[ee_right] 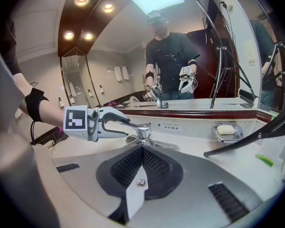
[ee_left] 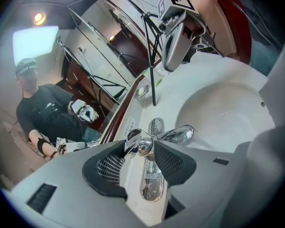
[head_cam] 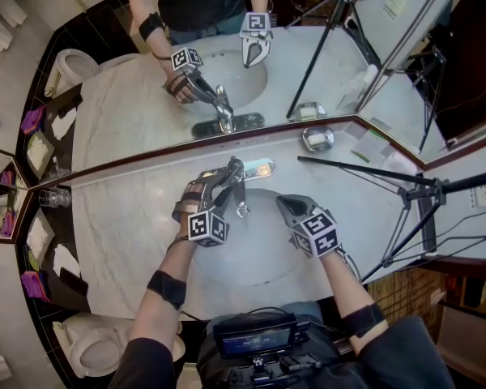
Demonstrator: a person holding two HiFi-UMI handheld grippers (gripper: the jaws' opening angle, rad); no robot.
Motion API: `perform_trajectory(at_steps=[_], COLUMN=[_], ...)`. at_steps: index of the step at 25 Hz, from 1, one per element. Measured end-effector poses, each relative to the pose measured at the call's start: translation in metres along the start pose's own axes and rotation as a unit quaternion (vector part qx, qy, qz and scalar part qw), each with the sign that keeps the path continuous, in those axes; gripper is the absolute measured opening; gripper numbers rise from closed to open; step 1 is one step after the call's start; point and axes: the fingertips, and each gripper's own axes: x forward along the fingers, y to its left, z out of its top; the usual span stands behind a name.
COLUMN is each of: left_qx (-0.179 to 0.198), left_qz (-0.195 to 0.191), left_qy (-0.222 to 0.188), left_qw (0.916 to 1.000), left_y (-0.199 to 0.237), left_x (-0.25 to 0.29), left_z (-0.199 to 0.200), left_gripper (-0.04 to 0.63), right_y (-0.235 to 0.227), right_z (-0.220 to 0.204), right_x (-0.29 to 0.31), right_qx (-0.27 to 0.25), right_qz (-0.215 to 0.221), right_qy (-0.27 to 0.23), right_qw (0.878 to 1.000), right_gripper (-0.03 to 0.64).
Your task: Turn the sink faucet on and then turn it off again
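The chrome faucet (head_cam: 240, 191) stands at the back rim of the white sink basin (head_cam: 259, 254). Its lever handle (ee_left: 138, 145) lies between the pads of my left gripper (ee_left: 140, 149), which press on it from both sides. The right gripper view shows the left gripper (ee_right: 115, 121) wrapped round the lever, above the faucet body (ee_right: 143, 133). I see no stream of water at the spout (ee_left: 179, 135). My right gripper (head_cam: 284, 206) hovers over the basin to the right of the faucet, jaws shut and empty (ee_right: 142, 152).
A soap dish (head_cam: 317, 138) with a bar sits at the back right of the marble counter (head_cam: 121, 217). A black tripod (head_cam: 405, 194) leans over the counter's right end. A glass (head_cam: 55, 197) stands at the far left. The wall mirror (head_cam: 146, 96) repeats the scene.
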Motion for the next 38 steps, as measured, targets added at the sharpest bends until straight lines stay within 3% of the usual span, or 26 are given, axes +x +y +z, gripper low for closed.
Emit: perform_trajectory(at_steps=[11,23,29,32,38], left_qx=[-0.018,-0.009,-0.060,-0.081,-0.089], left_qz=[0.024,0.008,-0.017,-0.006,0.009], left_qy=[0.003,0.008,0.001,0.001,-0.008], left_qw=[0.9995,0.9999,0.9981,0.9967,0.9959], left_y=[-0.027,-0.034,-0.030,-0.021,-0.003], left_x=[-0.004,-0.003,-0.008,-0.018,-0.049], left_z=[-0.007,-0.010,-0.006,-0.005,0.005], left_gripper=[0.169,0.169,0.169,0.169,0.166], right_y=[0.003,0.006,0.006,0.006,0.014], right_z=[0.004,0.007,0.011,0.014,0.018], right_x=[0.005,0.006,0.005,0.002,0.001], right_qx=[-0.005,-0.008,-0.010,-0.011,-0.015], right_qz=[0.004,0.007,0.008,0.009,0.017], right_qy=[0.001,-0.003,-0.007,-0.011,-0.018], right_qw=[1.000,1.000,1.000,1.000,1.000], right_gripper=[0.020,0.020,0.020,0.020,0.020])
